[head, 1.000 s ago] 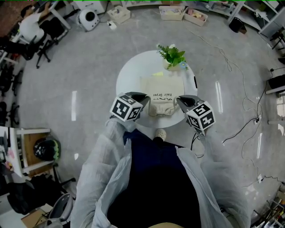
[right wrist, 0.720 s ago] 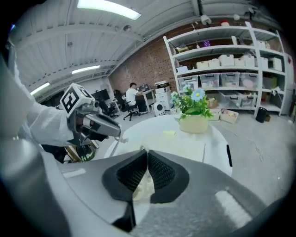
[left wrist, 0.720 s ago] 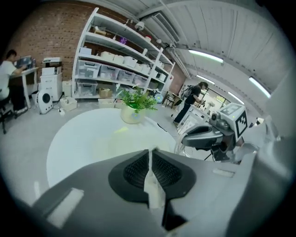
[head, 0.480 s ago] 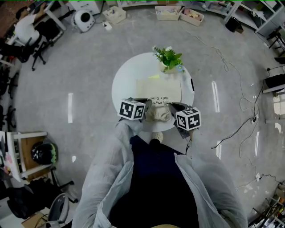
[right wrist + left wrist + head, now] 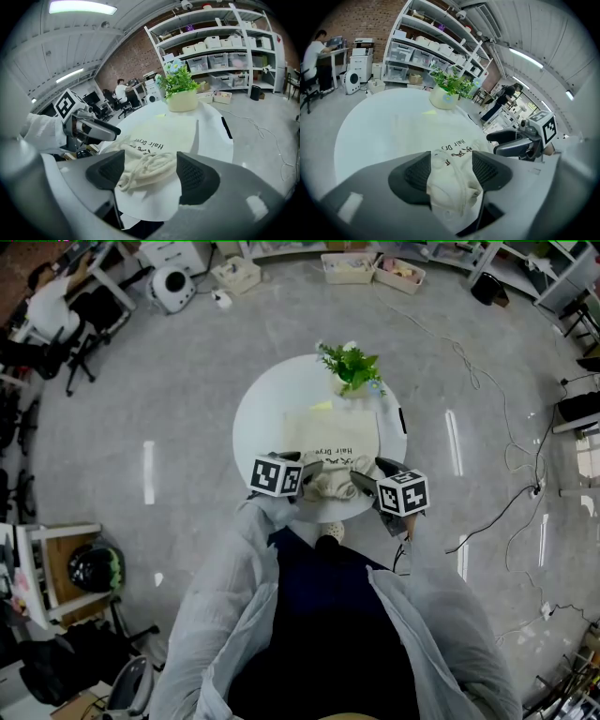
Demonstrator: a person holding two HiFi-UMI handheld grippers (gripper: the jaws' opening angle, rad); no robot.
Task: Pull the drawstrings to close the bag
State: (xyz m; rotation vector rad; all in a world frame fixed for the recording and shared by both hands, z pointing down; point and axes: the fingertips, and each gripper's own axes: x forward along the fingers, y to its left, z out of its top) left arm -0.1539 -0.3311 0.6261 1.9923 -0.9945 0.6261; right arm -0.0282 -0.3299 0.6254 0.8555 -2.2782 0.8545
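The cream drawstring bag [image 5: 333, 432] lies flat on the round white table [image 5: 258, 409], its mouth toward the near edge, well apart from the potted plant [image 5: 352, 367] at the far edge. The mouth [image 5: 330, 482] is puckered into a tight bunch, so the cinching looks mostly done; at most a final tug on the drawstrings [image 5: 145, 167] seems left. The left claw [image 5: 451, 169] has just been opening and stands wide, with gathered cloth lying between its pads, not pinched. The right claw [image 5: 152, 174] has likewise just been opening; it stands wide around the loose cord loops, gripping nothing.
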